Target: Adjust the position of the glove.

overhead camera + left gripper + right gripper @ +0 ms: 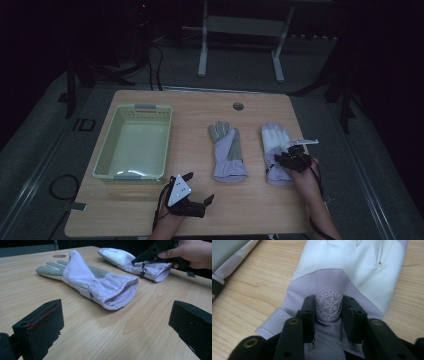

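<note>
I'm pinching the right gripper [328, 308] onto the right glove [352, 267], soft and probably light, bunching its badge fabric. I'm holding the left gripper [117, 327] wide and idle.

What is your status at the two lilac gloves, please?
Right gripper pinching right lilac-and-white fabric glove at its snowflake badge. Left gripper open, idle. Pale green plastic basket empty. Nothing in the way.

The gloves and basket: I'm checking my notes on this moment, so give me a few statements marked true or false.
1. The right gripper pinches a fold of the right-hand glove. True.
2. The basket holds a glove. False: nothing lies in it.
3. The left gripper holds the left-hand glove. False: it is open, short of the glove.
4. The two gloves lie apart. True.
</note>
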